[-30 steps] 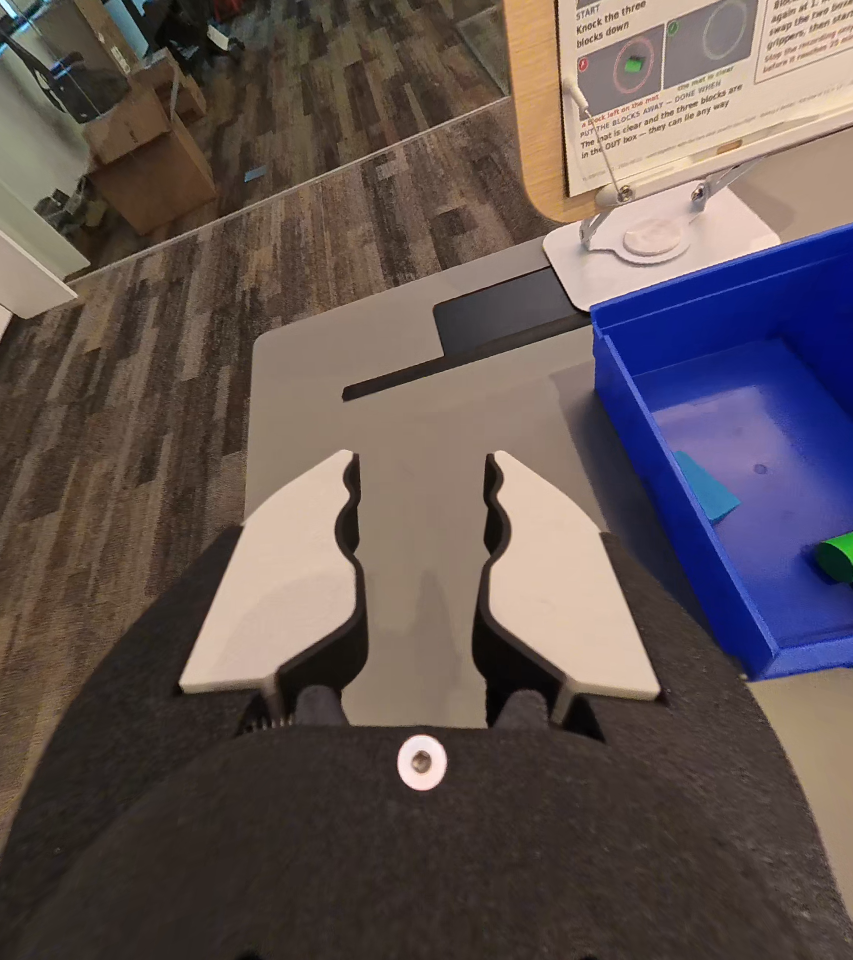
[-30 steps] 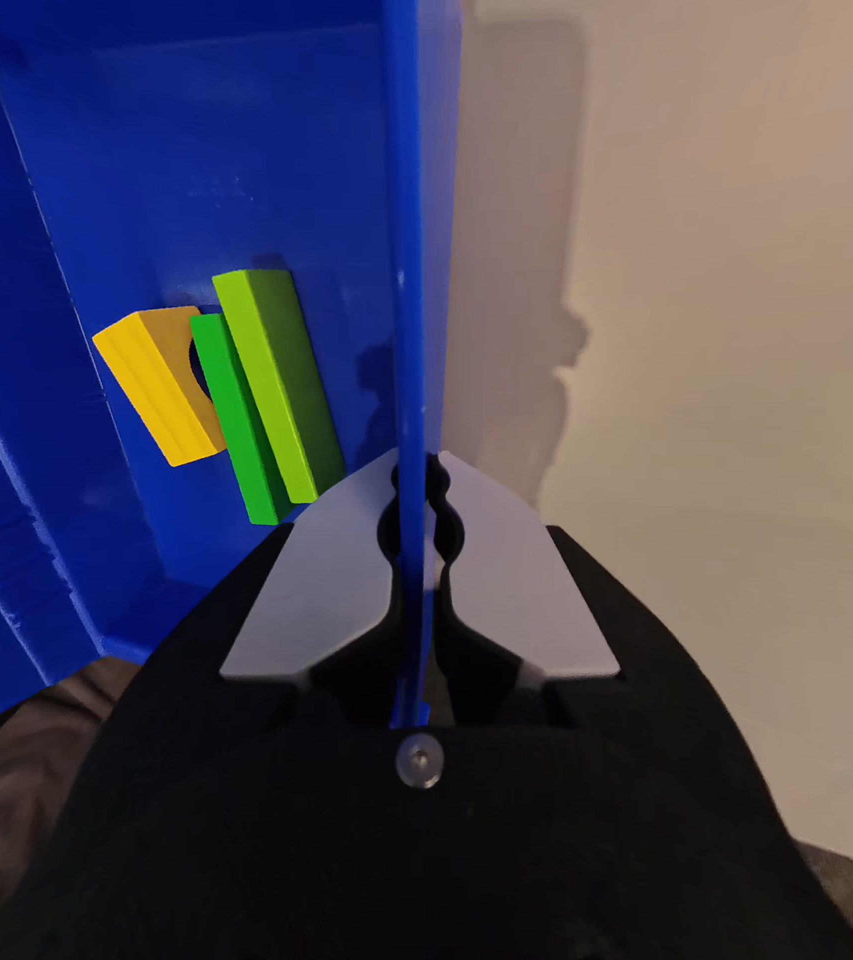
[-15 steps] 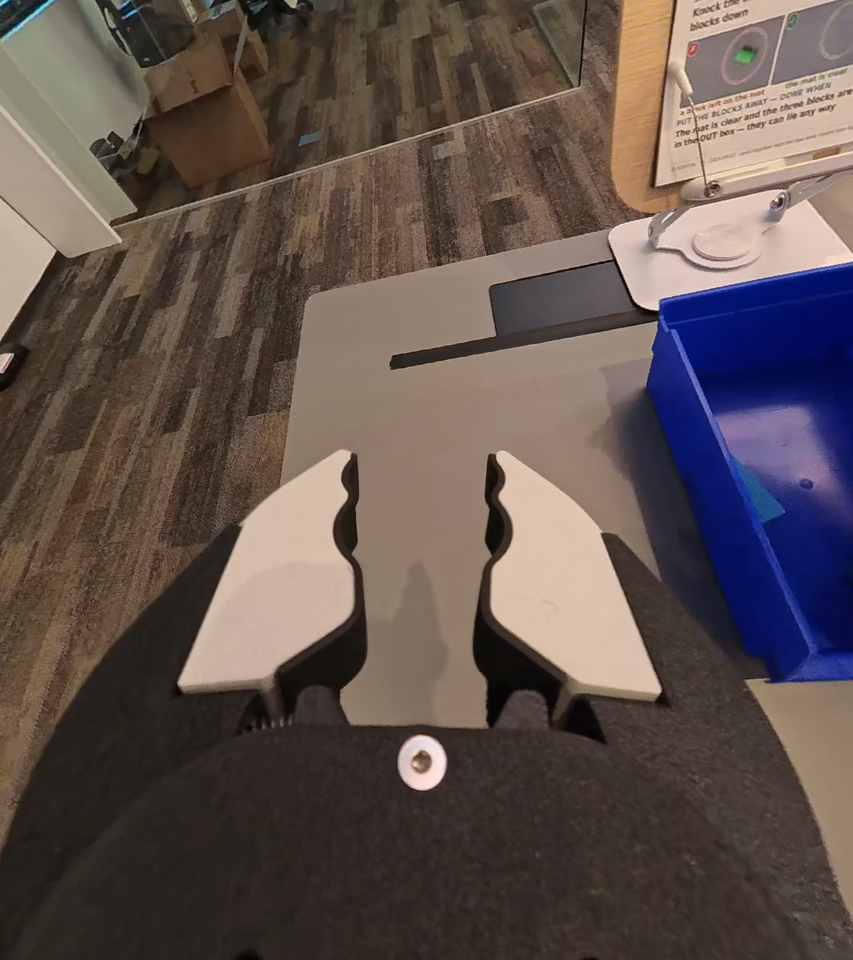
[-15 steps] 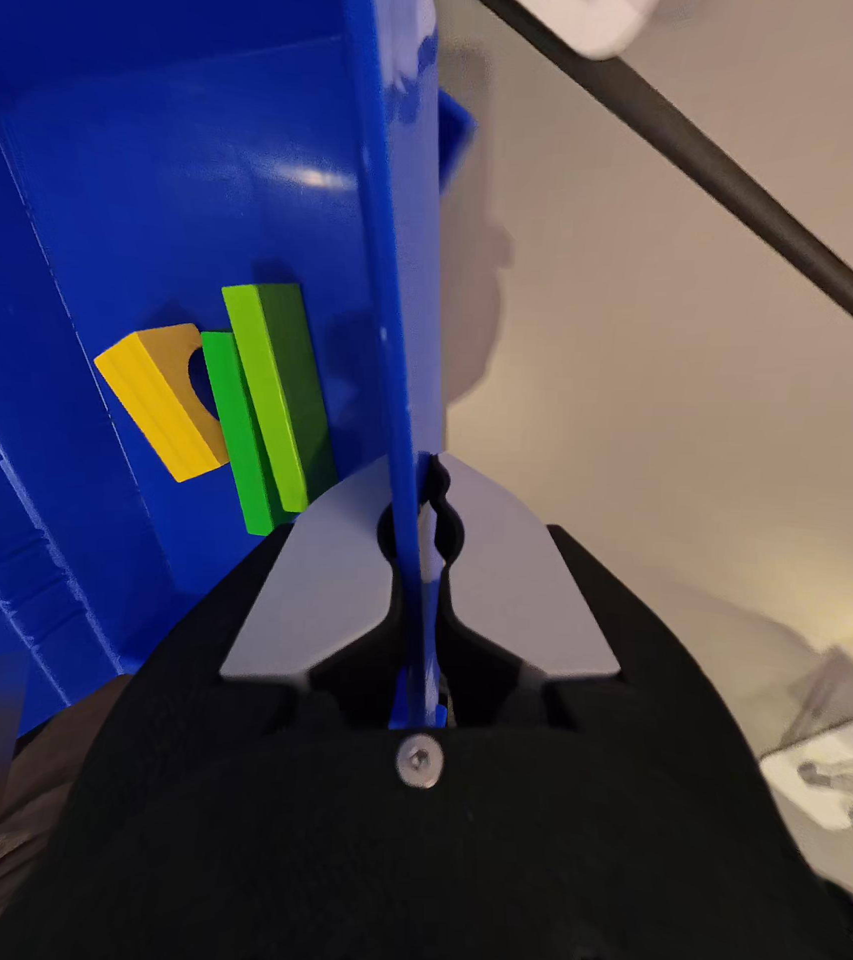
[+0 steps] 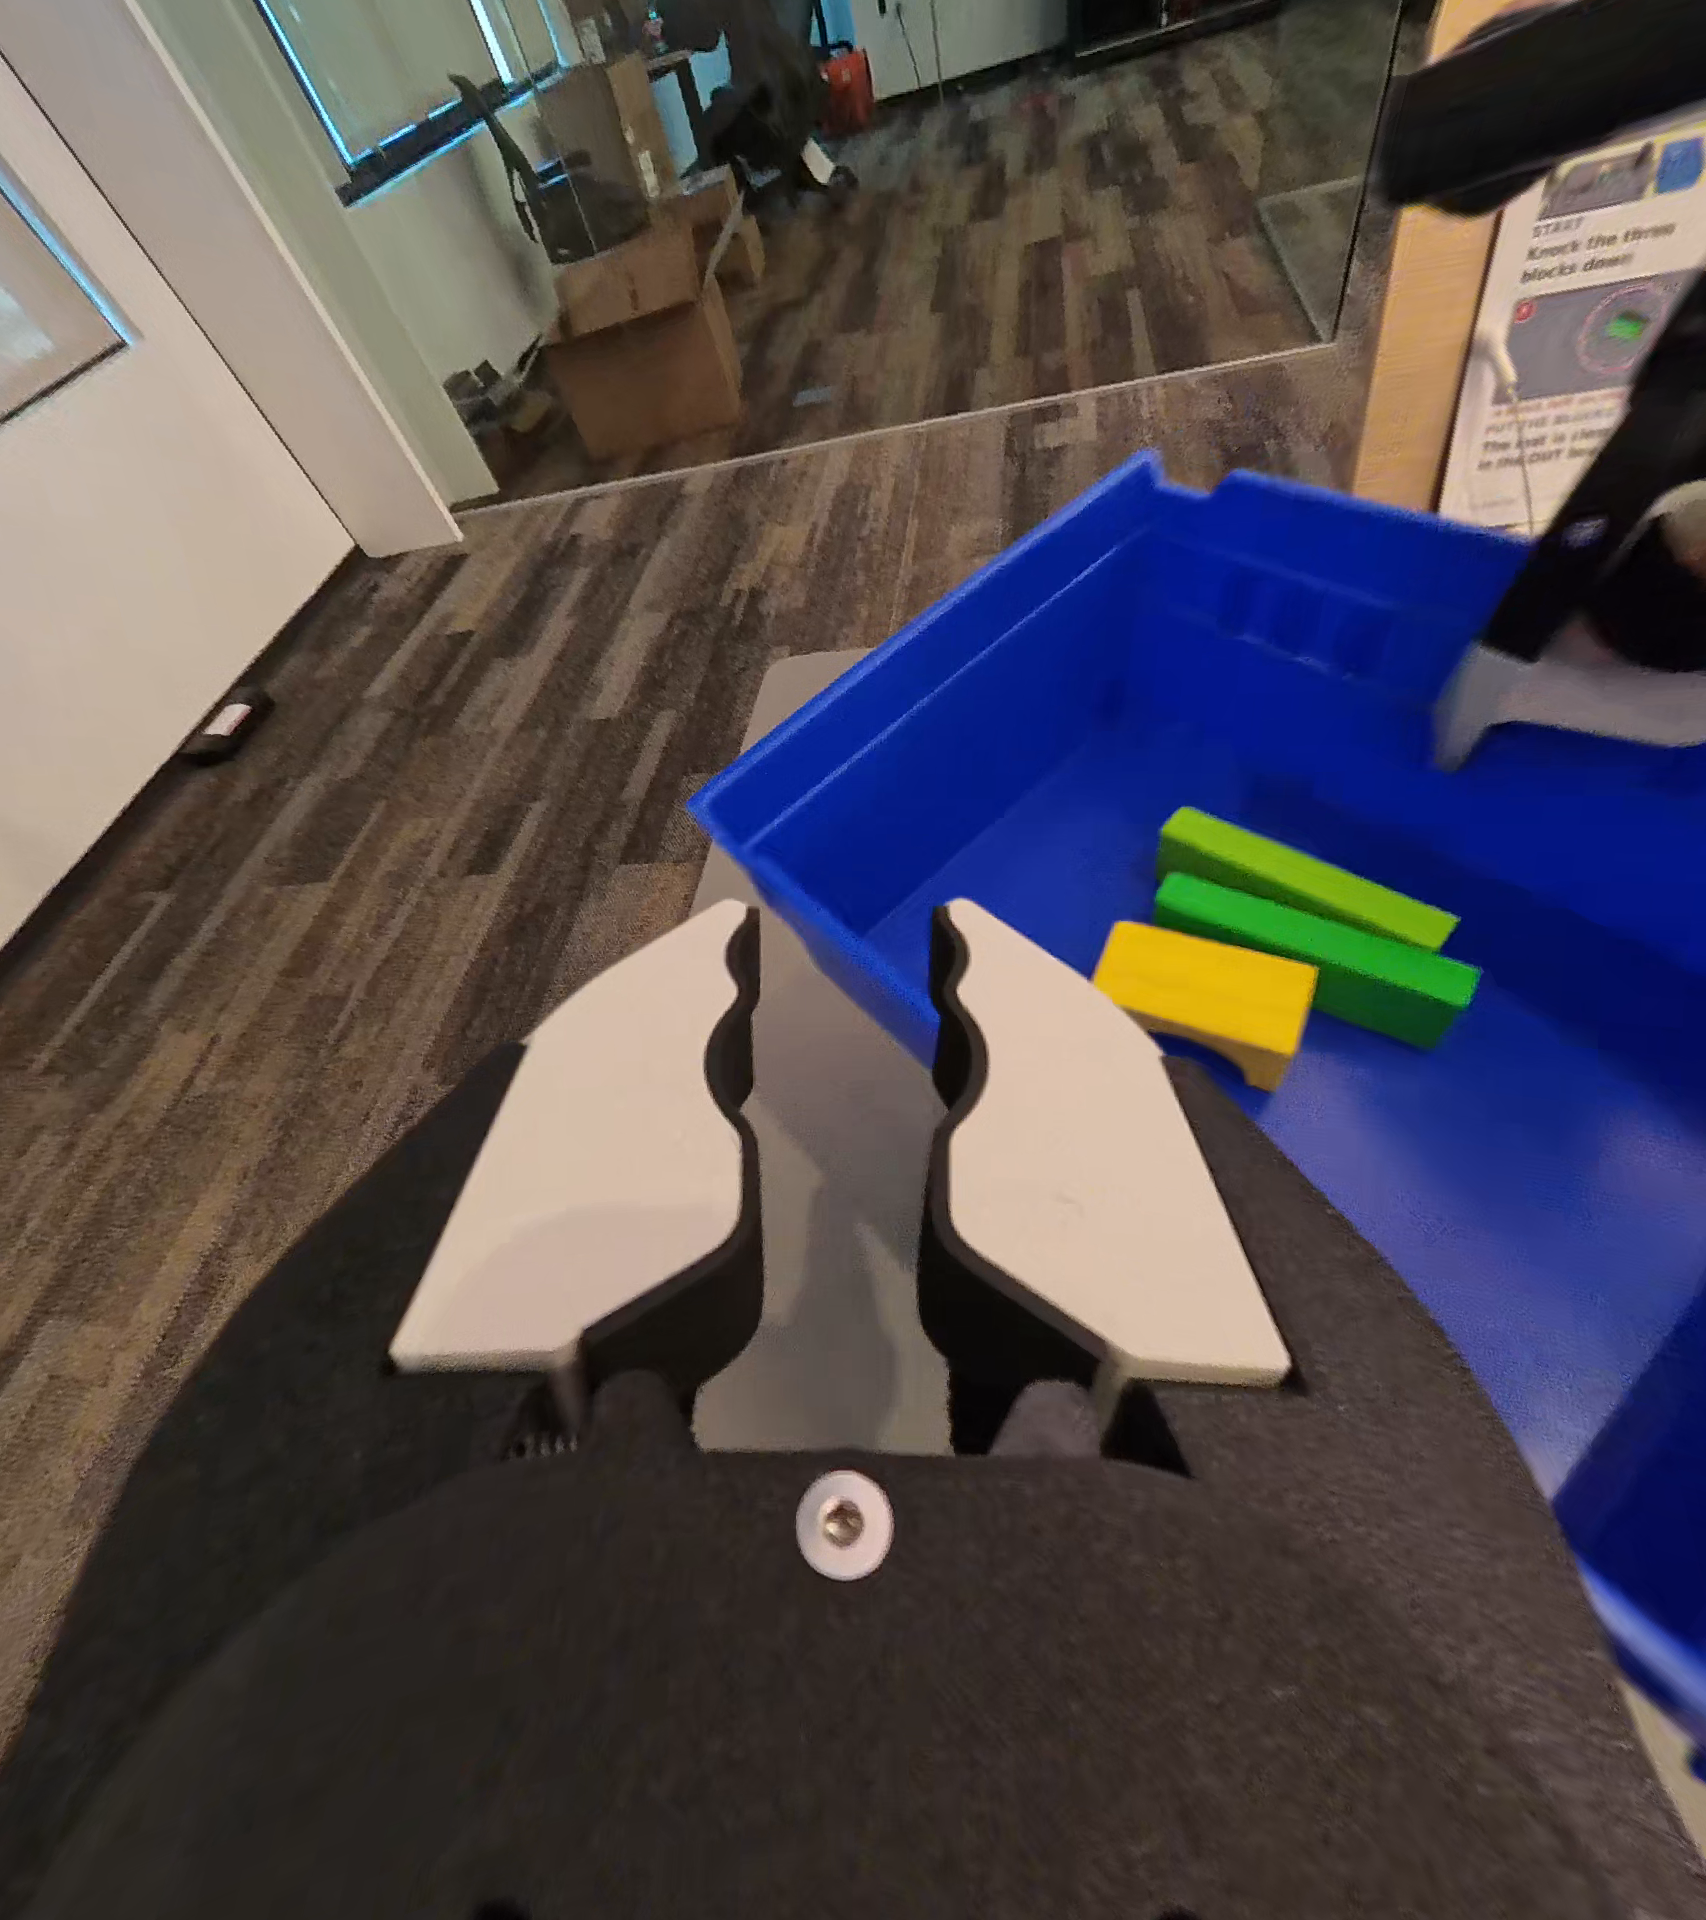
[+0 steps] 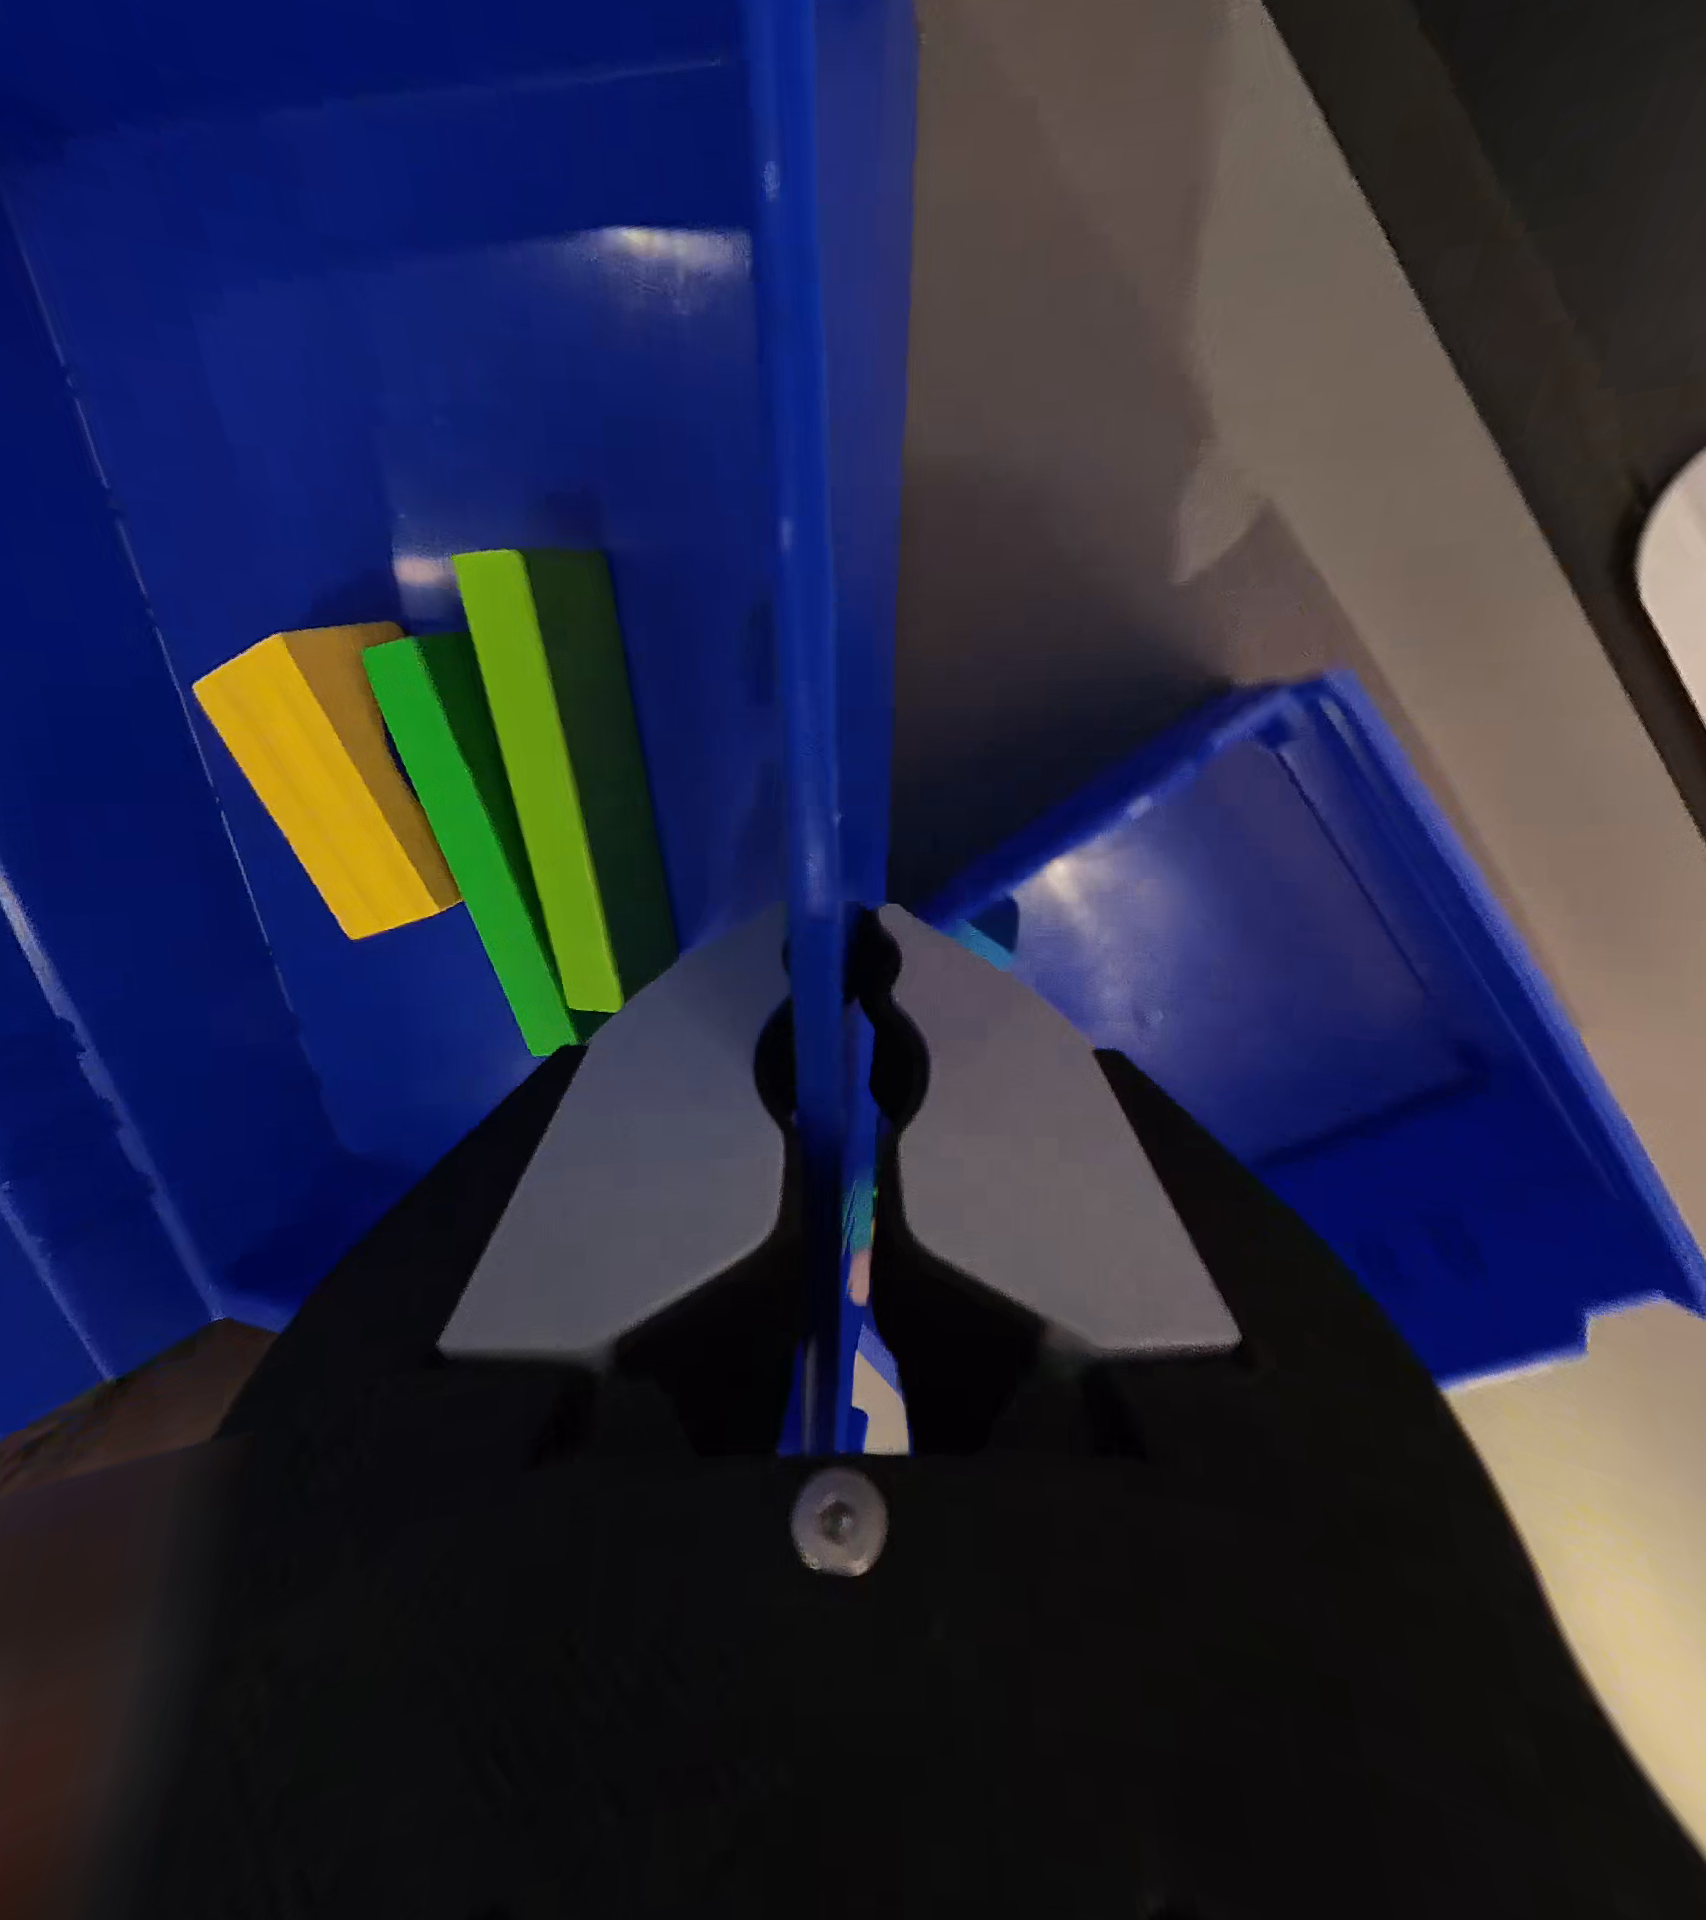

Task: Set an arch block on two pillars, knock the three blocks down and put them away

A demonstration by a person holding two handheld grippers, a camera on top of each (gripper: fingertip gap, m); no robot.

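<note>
The right gripper [image 6: 833,935] is clamped on a side wall of the blue bin [image 6: 797,416], holding it aloft above a second blue bin [image 6: 1514,1039] on the grey table [image 6: 1088,416]. The left gripper [image 5: 841,935] hovers beside it, fingers apart and empty. In the bin lie the yellow arch block [image 5: 1204,995] and two green pillars [image 5: 1311,935], side by side. Compared with a second ago, the carried bin has swung in front of the left gripper.
</note>
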